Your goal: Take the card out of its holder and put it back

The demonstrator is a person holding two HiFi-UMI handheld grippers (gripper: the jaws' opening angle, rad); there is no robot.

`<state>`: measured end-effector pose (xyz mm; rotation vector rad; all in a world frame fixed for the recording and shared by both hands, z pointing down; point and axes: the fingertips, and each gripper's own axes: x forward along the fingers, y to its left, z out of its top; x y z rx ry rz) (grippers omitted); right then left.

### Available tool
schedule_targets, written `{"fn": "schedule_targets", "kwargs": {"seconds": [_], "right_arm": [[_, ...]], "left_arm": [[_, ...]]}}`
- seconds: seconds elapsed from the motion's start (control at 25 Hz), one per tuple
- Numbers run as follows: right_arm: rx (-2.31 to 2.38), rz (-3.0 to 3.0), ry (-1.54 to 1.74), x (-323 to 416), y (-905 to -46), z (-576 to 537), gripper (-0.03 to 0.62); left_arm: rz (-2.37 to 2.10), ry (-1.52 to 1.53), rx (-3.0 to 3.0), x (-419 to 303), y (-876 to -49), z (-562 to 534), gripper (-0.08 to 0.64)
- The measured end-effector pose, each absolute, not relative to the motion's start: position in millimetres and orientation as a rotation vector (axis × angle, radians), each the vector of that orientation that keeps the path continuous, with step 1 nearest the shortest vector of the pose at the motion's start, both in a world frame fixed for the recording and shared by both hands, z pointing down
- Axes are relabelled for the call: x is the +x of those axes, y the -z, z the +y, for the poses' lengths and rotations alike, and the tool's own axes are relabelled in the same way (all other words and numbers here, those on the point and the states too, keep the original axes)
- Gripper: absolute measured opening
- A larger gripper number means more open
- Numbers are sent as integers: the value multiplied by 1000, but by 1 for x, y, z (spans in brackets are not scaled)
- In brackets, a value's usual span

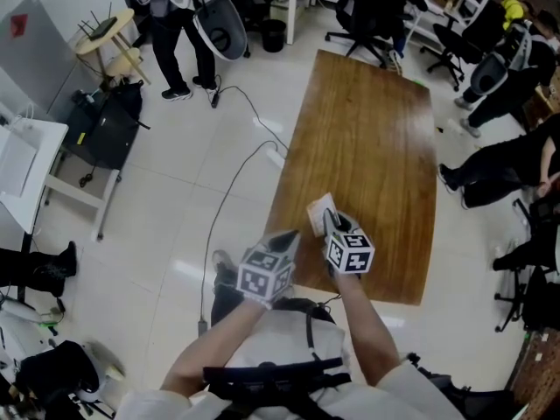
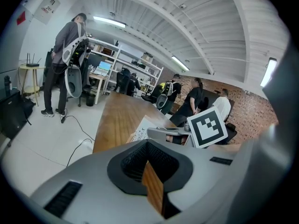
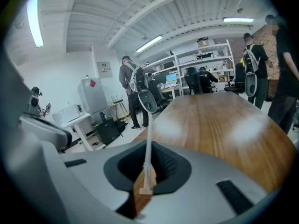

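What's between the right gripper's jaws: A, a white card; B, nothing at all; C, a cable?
A: the right gripper has its jaws closed on a thin white card, seen edge-on in that gripper's own view.

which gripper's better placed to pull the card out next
Right. The right gripper is shut on the card, which stands edge-on between its jaws. The left gripper is shut, holds nothing and sits beside it.
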<state>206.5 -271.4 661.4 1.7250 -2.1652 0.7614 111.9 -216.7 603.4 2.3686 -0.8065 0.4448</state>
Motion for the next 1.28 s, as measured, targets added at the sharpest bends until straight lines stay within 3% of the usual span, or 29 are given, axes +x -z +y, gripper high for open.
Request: {"fn": "schedule_targets", "kwargs": {"seconds": [0.36,1.28], "right_arm": [[1769,-2193,-733,209,-642,-274,20],[1978,-2377,-562,249,-473,-232,20]], "left_arm": [[-794,-448,2371,112,-605,-215,-8],[-850,-386,2414,107,-562,-230,-8]]}}
